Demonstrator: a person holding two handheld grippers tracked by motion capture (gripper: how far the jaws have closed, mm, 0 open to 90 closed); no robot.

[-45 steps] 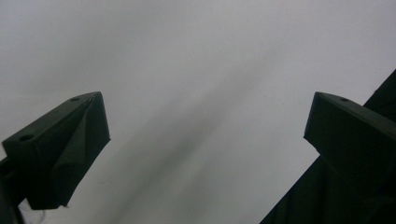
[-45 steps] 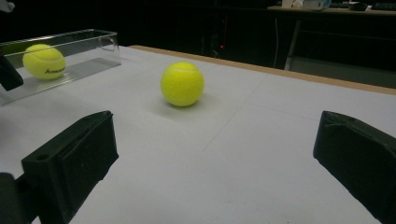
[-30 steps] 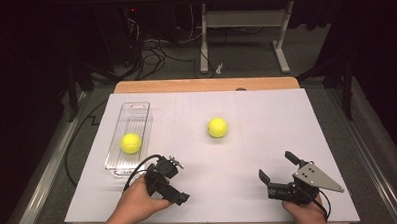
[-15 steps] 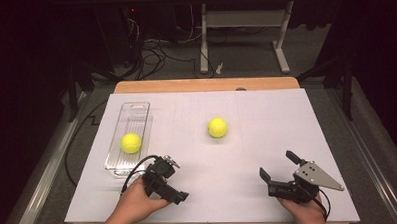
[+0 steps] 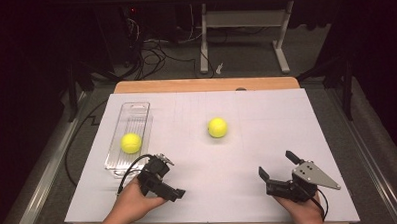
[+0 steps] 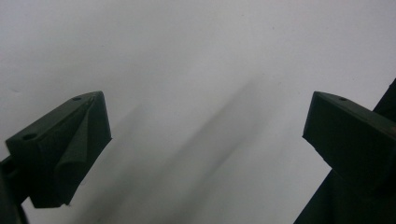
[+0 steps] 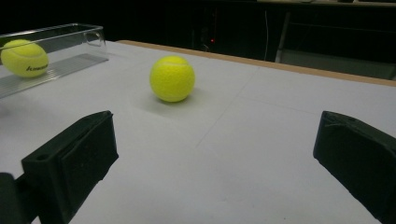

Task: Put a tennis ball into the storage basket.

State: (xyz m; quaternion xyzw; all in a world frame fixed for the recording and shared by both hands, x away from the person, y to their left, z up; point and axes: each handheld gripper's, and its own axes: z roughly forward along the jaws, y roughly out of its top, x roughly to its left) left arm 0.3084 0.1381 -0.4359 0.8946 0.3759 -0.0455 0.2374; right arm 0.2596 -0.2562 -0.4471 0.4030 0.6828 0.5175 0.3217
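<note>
Both pairs of jaws are standing wide apart and gripping nothing, the left gripper (image 5: 161, 186) pointing down at the white table (image 5: 267, 119) and the right gripper (image 5: 278, 171) facing the loose ball (image 5: 217, 127) mid-table. One ball (image 5: 131, 143) is already lying in the clear tray (image 5: 136, 111), so the work is looking about half done: the loose one is waiting to be picked up and binned.

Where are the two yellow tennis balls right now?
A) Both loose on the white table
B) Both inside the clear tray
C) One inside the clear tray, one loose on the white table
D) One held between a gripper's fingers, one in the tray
C: one tennis ball lies inside the clear tray at the left, while the other ball sits alone on the white table, apart from both grippers.
</note>
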